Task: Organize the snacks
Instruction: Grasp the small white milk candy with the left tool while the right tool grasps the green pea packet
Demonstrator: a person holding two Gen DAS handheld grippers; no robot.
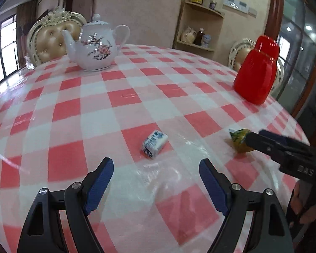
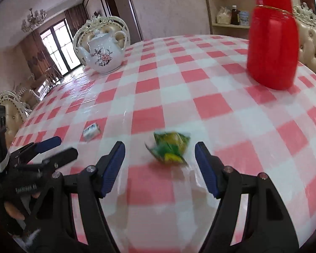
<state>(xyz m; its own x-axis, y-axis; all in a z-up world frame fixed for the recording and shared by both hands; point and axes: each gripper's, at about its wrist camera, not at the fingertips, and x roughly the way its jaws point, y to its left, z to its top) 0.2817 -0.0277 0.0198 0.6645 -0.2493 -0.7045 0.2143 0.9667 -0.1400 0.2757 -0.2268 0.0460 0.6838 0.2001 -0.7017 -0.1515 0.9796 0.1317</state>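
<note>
Left wrist view: blue-white snack (image 1: 154, 144) lies diagonally, upper-right to lower-left, ahead of spread, empty fingers (image 1: 100, 182).

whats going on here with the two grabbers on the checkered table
A person holds a claw in each hand over a table with a red-and-white checkered cloth. The left claw is open and aimed at a small blue-and-white wrapped snack. The right claw is open around a green-and-yellow wrapped snack, not yet gripping it. Both snacks lie on the cloth. A white floral teapot and a red lidded container stand farther back, untouched.
</note>
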